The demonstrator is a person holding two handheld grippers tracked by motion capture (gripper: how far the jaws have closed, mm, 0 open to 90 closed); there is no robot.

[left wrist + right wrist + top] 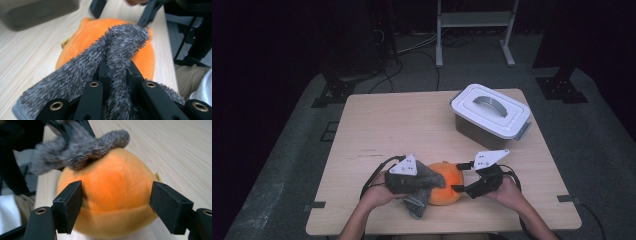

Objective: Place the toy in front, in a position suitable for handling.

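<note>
Two pairs of jaws are at work at the near edge of the table (377, 120). Our left gripper (117, 71) is clamped on a fold of the grey fuzzy cloth (110, 62); in the left gripper view the fabric rises pinched between the two black jaws and its free end drapes over the top of the orange plush ball (82, 37). Our right gripper (116, 195) has its jaws spread wide, one on either side of the ball, close against its flanks; whether they press into it or merely sit beside it we cannot tell.

From above, the left gripper (424, 175) and the right gripper (457, 177) face each other across the ball (447, 187), which sits on the wood between them. The cloth (419, 190) lies partly over the ball's left side and hangs down to the table in front of our left hand (379, 192). Our right hand (507, 190) holds its gripper from the right.

Farther back, towards the right corner, a grey bin with a white handled lid (490, 109) stands closed, well apart from the ball.
</note>
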